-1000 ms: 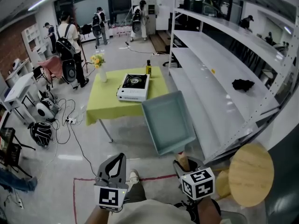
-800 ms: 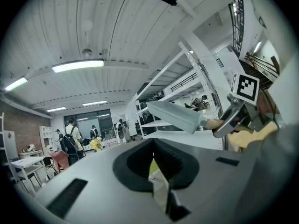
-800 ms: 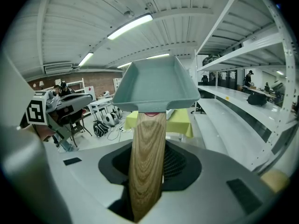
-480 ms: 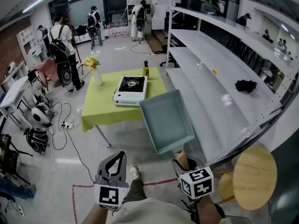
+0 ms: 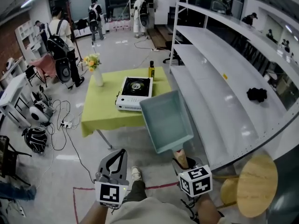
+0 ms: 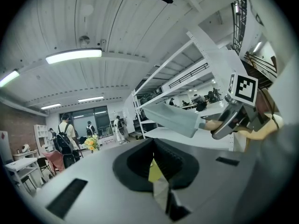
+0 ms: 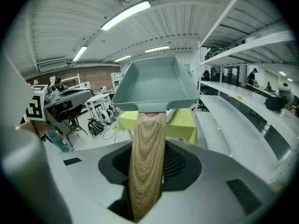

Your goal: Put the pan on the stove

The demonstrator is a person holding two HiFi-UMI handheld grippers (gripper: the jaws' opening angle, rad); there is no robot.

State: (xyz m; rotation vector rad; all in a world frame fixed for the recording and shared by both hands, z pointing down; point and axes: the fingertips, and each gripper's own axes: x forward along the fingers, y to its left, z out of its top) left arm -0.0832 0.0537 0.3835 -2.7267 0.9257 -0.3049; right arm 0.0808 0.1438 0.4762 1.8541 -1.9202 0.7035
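A grey-blue square pan (image 5: 166, 120) hangs in the air in front of me, level. My right gripper (image 5: 182, 162) is shut on its wooden handle (image 5: 180, 154). In the right gripper view the handle (image 7: 147, 162) runs up from between the jaws to the pan (image 7: 154, 85). The white portable stove (image 5: 134, 88) sits on a yellow-green table (image 5: 100, 108) beyond the pan. My left gripper (image 5: 122, 154) is held low at the left, shut and holding nothing. From the left gripper view the pan (image 6: 173, 118) and right gripper (image 6: 229, 125) show at the right.
A dark bottle (image 5: 151, 70) and a vase of flowers (image 5: 95, 65) share the table. A long white shelf rack (image 5: 219, 92) runs along the right, with a black cloth (image 5: 257, 94) on it. A round wooden stool (image 5: 254, 178) stands near right. Cables and bags (image 5: 39, 113) lie left; people stand far back.
The table and stove have drawn slightly nearer and shifted a little in view. The pan stays in my right gripper, and the left gripper has kept its place.
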